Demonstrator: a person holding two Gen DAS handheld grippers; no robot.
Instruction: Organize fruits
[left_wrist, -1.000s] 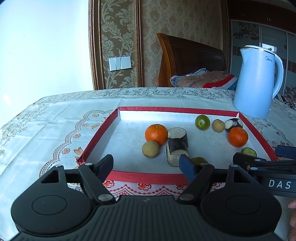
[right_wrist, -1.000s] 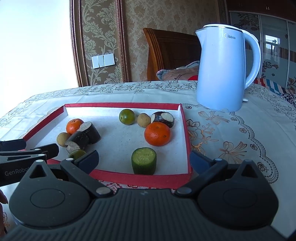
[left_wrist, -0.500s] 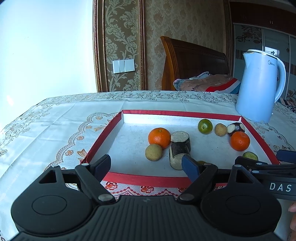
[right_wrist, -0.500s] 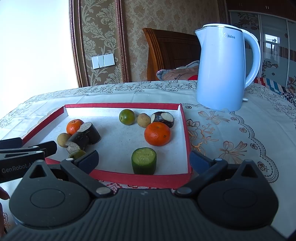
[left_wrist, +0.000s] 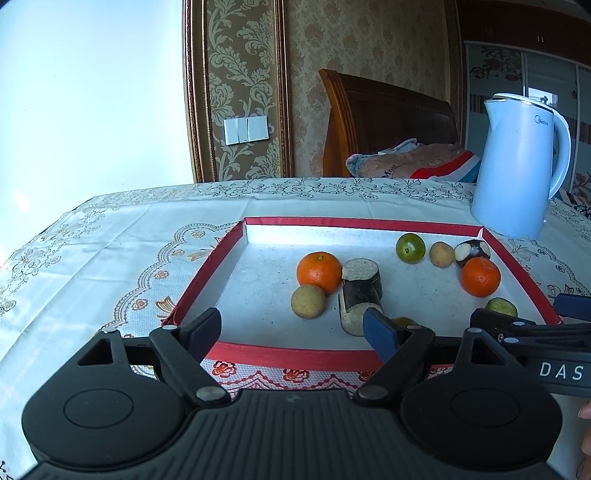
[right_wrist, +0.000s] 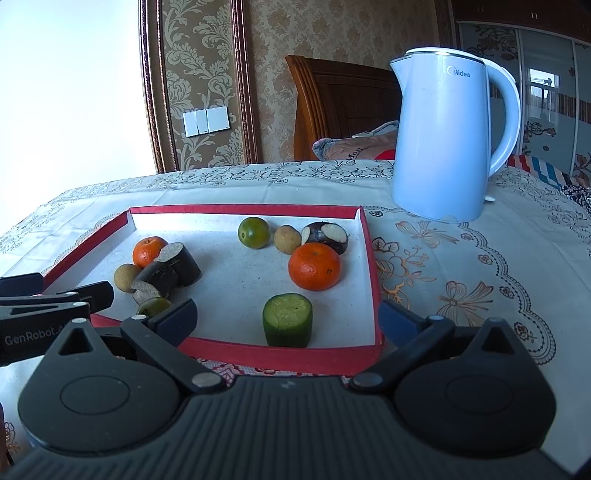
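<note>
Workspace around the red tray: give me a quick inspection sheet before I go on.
Surface: table under a white embroidered cloth.
Job's things: red-rimmed tray holding two oranges, two round green fruits, two small tan fruits, two dark-skinned cut pieces lying touching each other, a dark peeled piece and an upright green cut cylinder.
Clutter: white kettle beside the tray, on the cloth.
Grippers: left tool open, jaws just widened, nothing between them; right tool open, empty.
Cables: nothing seen.
Surroundings: patterned wallpaper, wall switch, wooden headboard.
</note>
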